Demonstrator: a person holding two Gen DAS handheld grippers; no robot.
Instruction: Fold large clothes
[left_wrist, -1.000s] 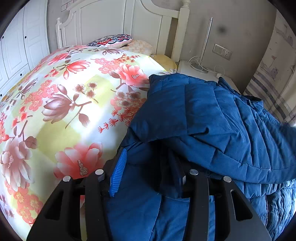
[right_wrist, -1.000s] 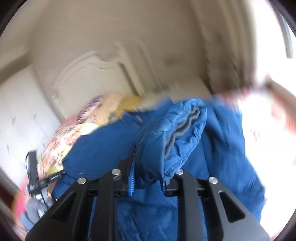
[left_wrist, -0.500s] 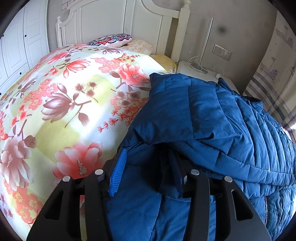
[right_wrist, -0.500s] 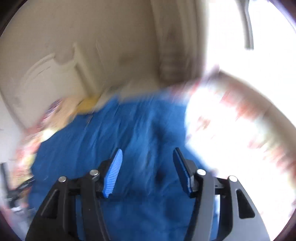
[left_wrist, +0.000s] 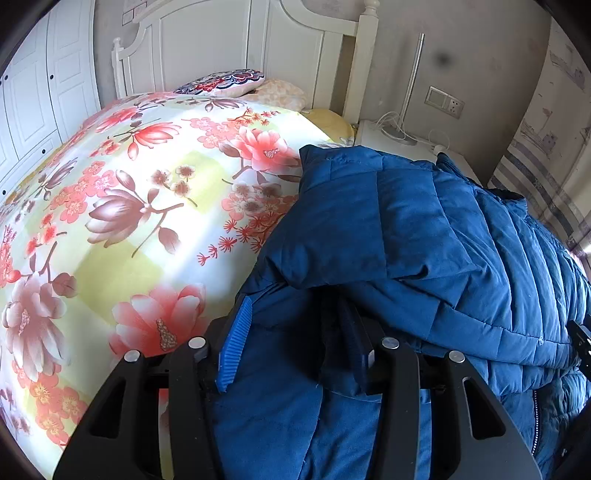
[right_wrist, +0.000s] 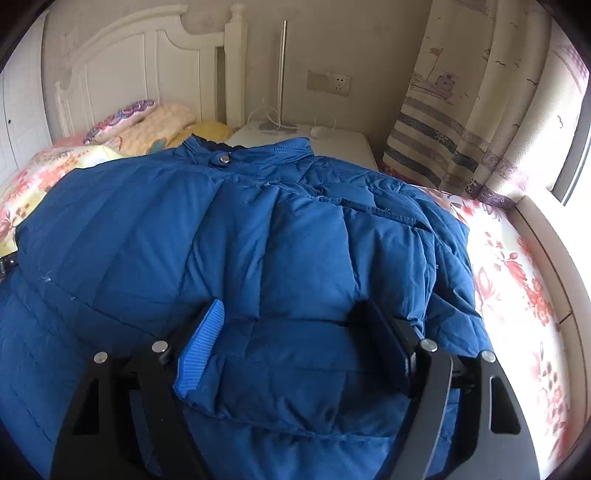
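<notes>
A large blue quilted jacket (left_wrist: 424, 236) lies on a floral bedspread (left_wrist: 110, 206), both sleeves folded in over its body. My left gripper (left_wrist: 295, 343) is open over the jacket's left edge, with blue fabric bulging between its spread jaws. In the right wrist view the jacket (right_wrist: 207, 229) fills the middle, collar and snap button at the far end. My right gripper (right_wrist: 295, 339) is open wide and rests on the folded right sleeve, holding nothing.
A white headboard (left_wrist: 236, 48) and pillows (left_wrist: 221, 79) stand at the far end of the bed. A white nightstand (right_wrist: 332, 142) with a lamp pole and cables is beside it. A striped curtain (right_wrist: 461, 122) and window ledge run along the right side.
My right gripper let go of the right sleeve it was carrying; the sleeve now lies folded across the jacket and the jaws stand open. My left gripper barely moved.
</notes>
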